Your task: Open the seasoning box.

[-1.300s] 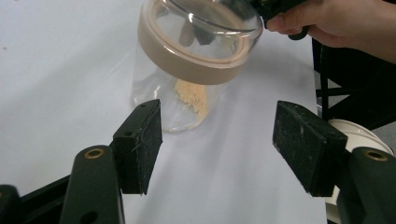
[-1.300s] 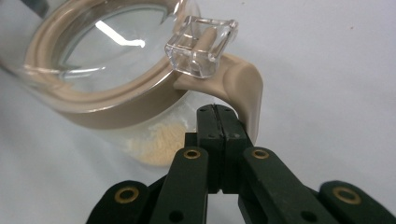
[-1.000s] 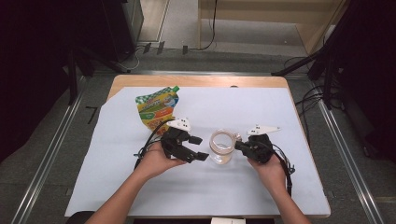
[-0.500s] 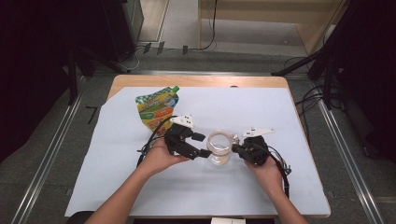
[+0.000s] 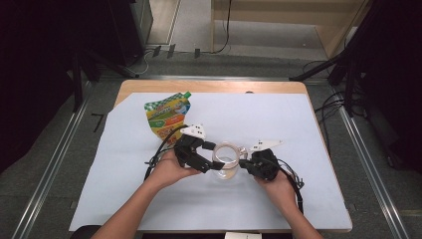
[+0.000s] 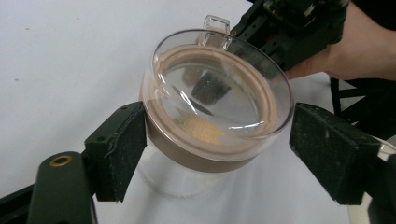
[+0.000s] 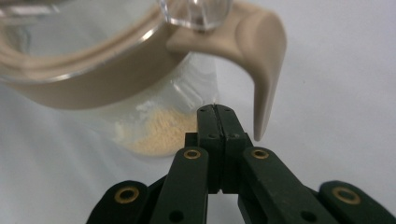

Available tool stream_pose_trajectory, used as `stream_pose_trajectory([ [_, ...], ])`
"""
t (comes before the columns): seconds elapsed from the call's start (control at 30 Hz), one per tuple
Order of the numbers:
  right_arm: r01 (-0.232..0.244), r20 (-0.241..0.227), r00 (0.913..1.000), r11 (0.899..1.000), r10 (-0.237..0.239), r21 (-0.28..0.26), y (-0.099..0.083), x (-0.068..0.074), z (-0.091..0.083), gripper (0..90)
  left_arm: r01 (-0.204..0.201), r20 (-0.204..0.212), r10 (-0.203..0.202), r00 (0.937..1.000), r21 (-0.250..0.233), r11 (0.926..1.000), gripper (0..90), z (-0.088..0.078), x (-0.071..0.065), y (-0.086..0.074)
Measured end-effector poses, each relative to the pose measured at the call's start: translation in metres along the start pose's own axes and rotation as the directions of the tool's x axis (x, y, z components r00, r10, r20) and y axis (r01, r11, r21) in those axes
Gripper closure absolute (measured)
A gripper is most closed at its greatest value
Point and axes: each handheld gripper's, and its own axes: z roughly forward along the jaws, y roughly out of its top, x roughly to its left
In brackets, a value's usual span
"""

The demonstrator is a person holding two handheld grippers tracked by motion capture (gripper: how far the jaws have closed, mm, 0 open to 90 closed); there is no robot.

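A clear jar (image 5: 225,160) with a tan-rimmed lid stands upright mid-table, yellowish powder at its bottom.

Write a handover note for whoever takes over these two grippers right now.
Left gripper: jaws have just been opening and stand either side of the clear jar's brown-rimmed transparent lid; whether the pads touch it is unclear.
Right gripper: shut, empty, tips beside the jar's beige handle.
Clear glass jar: upright on the white sheet between both grippers, some yellowish powder at its bottom, lid on.
Colourful spouted pouch: lying flat behind the left gripper.
Left: apparently removing the lid and handling the pouch.
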Motion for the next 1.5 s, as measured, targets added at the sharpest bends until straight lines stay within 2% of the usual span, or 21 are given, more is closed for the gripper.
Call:
stream_pose_trajectory([
  [0.1, -0.012, -0.025, 0.9996, 0.999, 0.011, -0.034, 0.005, -0.001, -0.008, 90.0, -0.018, -0.02, 0.018, 0.9996, 0.003, 0.9998, 17.3, 0.003, -0.002, 0.0],
  [0.27, -0.008, -0.028, 0.9996, 0.999, 0.007, -0.053, 0.008, -0.003, -0.019, 90.0, -0.038, -0.043, 0.038, 0.9984, 0.015, 0.9992, 14.5, 0.008, -0.004, -0.001],
  [0.43, 0.0, -0.045, 0.999, 0.999, -0.003, -0.05, 0.01, -0.007, -0.029, 90.0, -0.025, -0.037, 0.025, 0.999, 0.015, 0.9996, 13.4, 0.012, -0.003, -0.003],
  [0.5, -0.001, -0.049, 0.9988, 0.999, -0.002, -0.048, 0.01, -0.008, -0.032, 90.0, -0.031, -0.045, 0.032, 0.9985, 0.017, 0.9994, 13.4, 0.013, -0.004, -0.003],
  [0.6, -0.012, -0.046, 0.9989, 0.999, 0.009, -0.051, 0.01, -0.013, -0.04, 90.0, -0.043, -0.056, 0.044, 0.9975, 0.023, 0.9988, 12.5, 0.015, -0.005, -0.003],
  [0.67, -0.018, -0.026, 0.9995, 0.998, 0.017, -0.052, 0.009, -0.017, -0.043, 90.0, -0.046, -0.062, 0.047, 0.9969, 0.025, 0.9986, 12.0, 0.016, -0.006, -0.003],
  [0.77, -0.033, -0.005, 0.9995, 0.998, 0.033, -0.052, 0.009, -0.022, -0.041, 90.0, -0.04, -0.065, 0.041, 0.9971, 0.017, 0.9991, 11.1, 0.019, -0.006, -0.004],
  [0.9, -0.044, 0.005, 0.999, 0.998, 0.044, -0.047, 0.011, -0.025, -0.03, 90.0, -0.03, -0.064, 0.03, 0.9975, 0.001, 0.9996, 10.2, 0.023, -0.005, -0.004],
  [1.0, -0.035, 0.03, 0.9989, 0.998, 0.037, -0.049, 0.012, -0.022, -0.023, 90.0, -0.042, -0.079, 0.042, 0.996, 0.002, 0.9991, 9.9, 0.024, -0.007, -0.005],
  [1.2, -0.04, 0.04, 0.9983, 0.998, 0.041, -0.04, 0.013, -0.024, -0.016, 90.0, -0.06, -0.103, 0.06, 0.9929, 0.003, 0.9982, 10.0, 0.026, -0.01, -0.003],
  [1.33, -0.043, 0.046, 0.9979, 0.998, 0.045, -0.036, 0.013, -0.023, -0.015, 90.0, -0.076, -0.117, 0.076, 0.9902, 0.0, 0.9971, 10.2, 0.025, -0.012, -0.002],
  [1.37, -0.045, 0.046, 0.9978, 0.998, 0.047, -0.037, 0.012, -0.023, -0.015, 90.0, -0.093, -0.131, 0.093, 0.987, 0.004, 0.9956, 10.3, 0.025, -0.014, -0.002],
  [1.47, -0.048, 0.047, 0.9977, 0.998, 0.05, -0.037, 0.012, -0.023, -0.015, 90.0, -0.106, -0.144, 0.106, 0.9839, 0.004, 0.9943, 10.6, 0.023, -0.015, 0.0],
  [1.5, -0.049, 0.048, 0.9976, 0.998, 0.051, -0.037, 0.012, -0.023, -0.015, 90.0, -0.104, -0.143, 0.102, 0.9845, -0.003, 0.9946, 10.7, 0.023, -0.016, 0.0],
])
